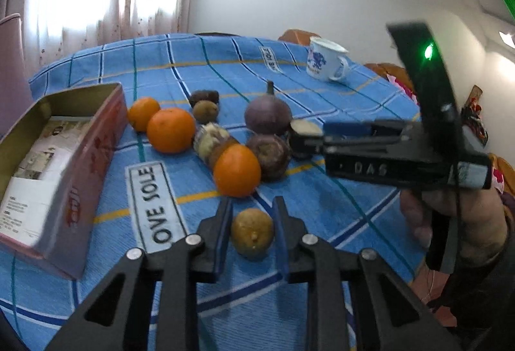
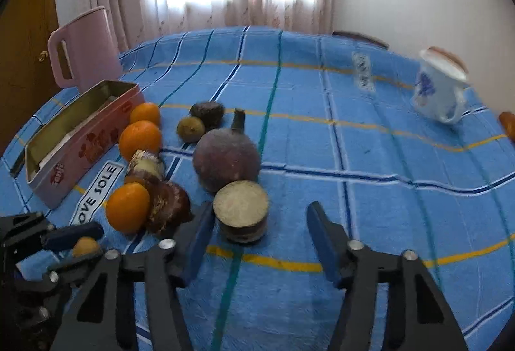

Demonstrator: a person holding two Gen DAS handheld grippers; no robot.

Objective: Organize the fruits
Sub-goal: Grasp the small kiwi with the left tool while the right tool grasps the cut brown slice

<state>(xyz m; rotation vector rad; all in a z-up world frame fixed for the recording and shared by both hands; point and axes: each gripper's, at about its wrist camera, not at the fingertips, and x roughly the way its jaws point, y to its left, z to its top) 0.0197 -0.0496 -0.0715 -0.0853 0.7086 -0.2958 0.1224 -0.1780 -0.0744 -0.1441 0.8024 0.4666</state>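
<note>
Nearest the left wrist camera, a small yellow-green fruit (image 1: pixel 252 233) sat between the fingers of the left hand-held gripper (image 1: pixel 253 224). Both pads lay at its sides, gripping it; its skin looked dull and olive, with a small nub at the front. The fruit rested low over the blue checked cloth of the bench (image 1: pixel 322 84).

Right hand-held gripper (image 2: pixel 260 224) was released, jaws spread wide, with a cut stub of fruit (image 2: pixel 241 211) just inside its left finger. The stub showed a pale, flat cut face and a dark rind, standing upright on the cloth.

Behind the stub stood a large round purple fruit (image 2: pixel 227 156) with a dark stem on top. To its left: a wrinkled brown fruit (image 2: pixel 167 206) touching an orange (image 2: pixel 127 207), then a peeled, pale, ragged piece (image 2: pixel 146 164), then two more oranges (image 2: pixel 140 136) (image 2: pixel 145 114) in a line toward the tin. Further back sat a small green fruit (image 2: pixel 190 129) beside a dark shrivelled one (image 2: pixel 207 113).

Open pink tin box (image 1: pixel 61 158) lay on the bench left of the fruits, papers inside. A pink jug (image 2: pixel 84 45) stood behind it. A white mug with blue print (image 1: pixel 325 61) stood at the far right, well apart.
</note>
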